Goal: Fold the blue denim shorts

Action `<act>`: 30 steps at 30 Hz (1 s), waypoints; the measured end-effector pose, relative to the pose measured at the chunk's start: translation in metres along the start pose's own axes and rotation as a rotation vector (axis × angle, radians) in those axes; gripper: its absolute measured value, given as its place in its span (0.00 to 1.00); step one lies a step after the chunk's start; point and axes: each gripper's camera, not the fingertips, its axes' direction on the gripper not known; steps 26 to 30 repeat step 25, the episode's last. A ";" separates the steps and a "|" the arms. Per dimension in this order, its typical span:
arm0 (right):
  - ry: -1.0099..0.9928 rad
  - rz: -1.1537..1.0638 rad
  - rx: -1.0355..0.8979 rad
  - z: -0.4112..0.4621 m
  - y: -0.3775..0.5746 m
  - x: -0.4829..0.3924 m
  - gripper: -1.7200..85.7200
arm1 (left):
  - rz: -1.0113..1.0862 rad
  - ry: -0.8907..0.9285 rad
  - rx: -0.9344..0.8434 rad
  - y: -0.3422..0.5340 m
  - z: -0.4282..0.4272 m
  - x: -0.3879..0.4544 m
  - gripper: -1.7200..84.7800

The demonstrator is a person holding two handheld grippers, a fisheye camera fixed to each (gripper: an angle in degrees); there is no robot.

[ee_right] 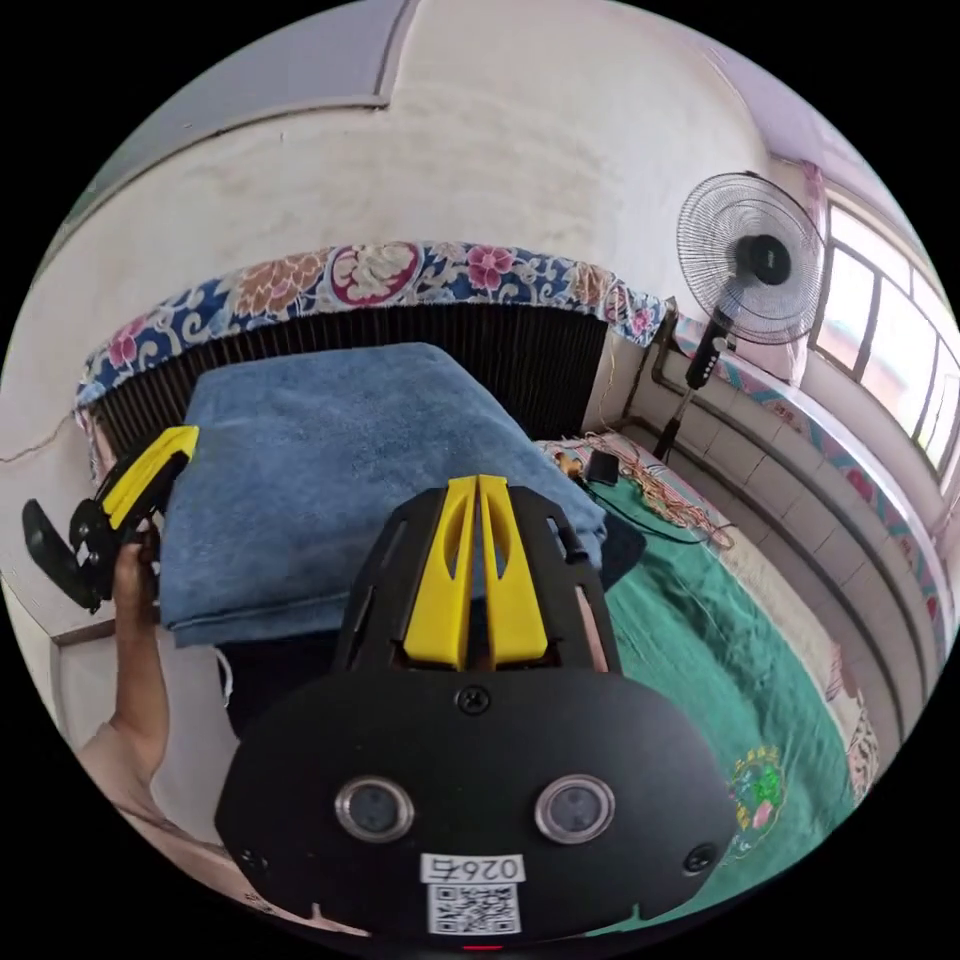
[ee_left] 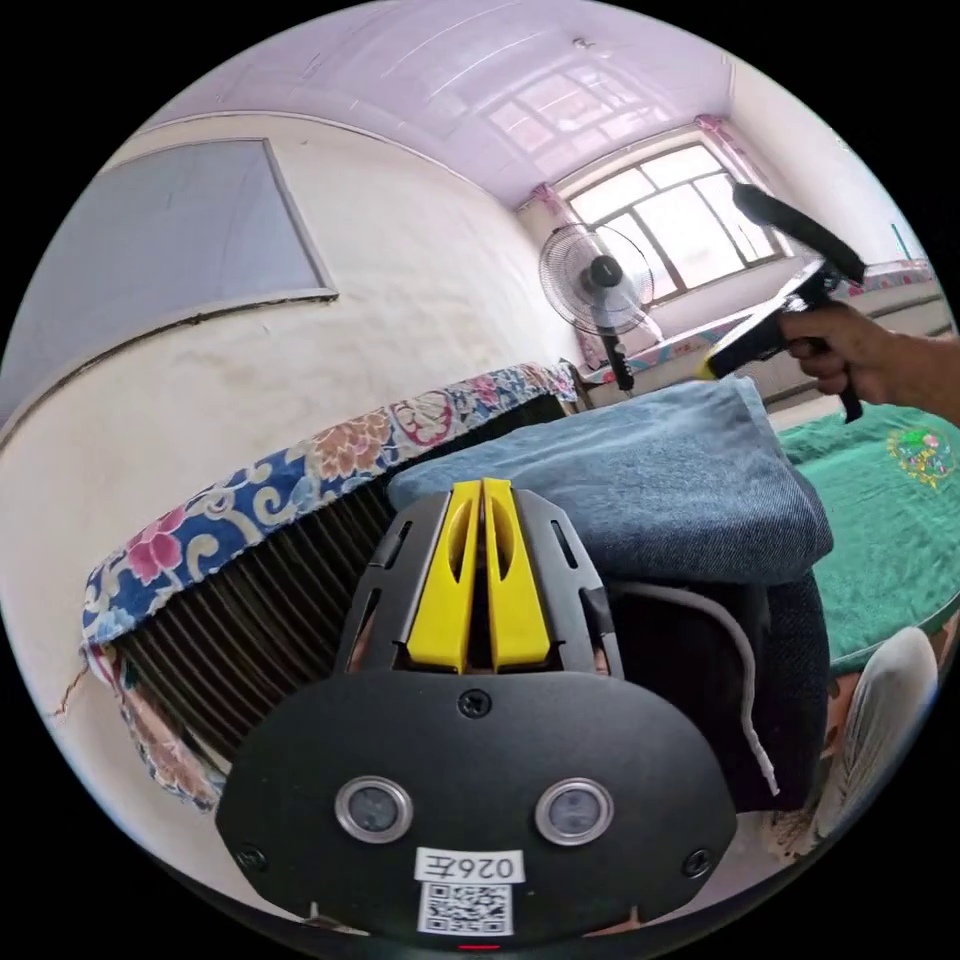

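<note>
Honestly looks done: blue denim shorts (ee_right: 360,480) sit folded atop a dark stack on the green cloth (ee_right: 740,680). Left gripper (ee_left: 482,500) & right gripper (ee_right: 476,495) both closed, empty. Next prob just tidy edges.

The blue denim shorts (ee_left: 650,480) lie folded into a thick rectangular bundle, flat on top. They rest on a dark garment over a green cloth (ee_right: 700,640)
</note>
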 end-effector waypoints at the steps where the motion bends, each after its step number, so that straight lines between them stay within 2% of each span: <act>1: -0.010 0.005 0.017 -0.015 0.012 0.008 0.01 | -0.023 -0.021 0.012 -0.002 -0.006 0.001 0.01; 4: -0.073 0.034 0.099 -0.094 0.098 0.052 0.01 | -0.191 0.008 0.165 -0.004 -0.055 0.006 0.01; 7: -0.063 0.068 0.163 -0.174 0.212 0.096 0.01 | -0.299 0.271 0.350 -0.010 -0.097 0.027 0.01; 10: 0.097 0.119 0.168 -0.250 0.333 0.137 0.01 | -0.328 0.500 0.460 -0.036 -0.111 0.079 0.01; 14: 0.240 0.342 0.247 -0.376 0.497 0.194 0.01 | -0.273 0.856 0.525 -0.103 -0.097 0.211 0.01; 17: 0.361 0.520 0.338 -0.476 0.614 0.218 0.01 | -0.172 1.154 0.474 -0.163 -0.076 0.350 0.01; 19: 0.473 0.586 0.321 -0.526 0.677 0.223 0.01 | -0.087 1.343 0.404 -0.200 -0.065 0.446 0.01; 21: 0.639 0.704 0.299 -0.578 0.759 0.226 0.01 | 0.020 1.589 0.299 -0.242 -0.058 0.585 0.01; 22: 0.670 0.733 0.297 -0.589 0.780 0.227 0.01 | 0.043 1.647 0.274 -0.252 -0.058 0.620 0.01; 24: 0.739 0.869 0.295 -0.624 0.862 0.236 0.01 | 0.103 1.871 0.134 -0.283 -0.056 0.760 0.01; 25: 0.746 0.902 0.294 -0.630 0.881 0.239 0.01 | 0.114 1.929 0.092 -0.290 -0.056 0.794 0.02; 30: 0.746 0.902 0.294 -0.630 0.881 0.239 0.01 | 0.114 1.929 0.092 -0.290 -0.056 0.794 0.02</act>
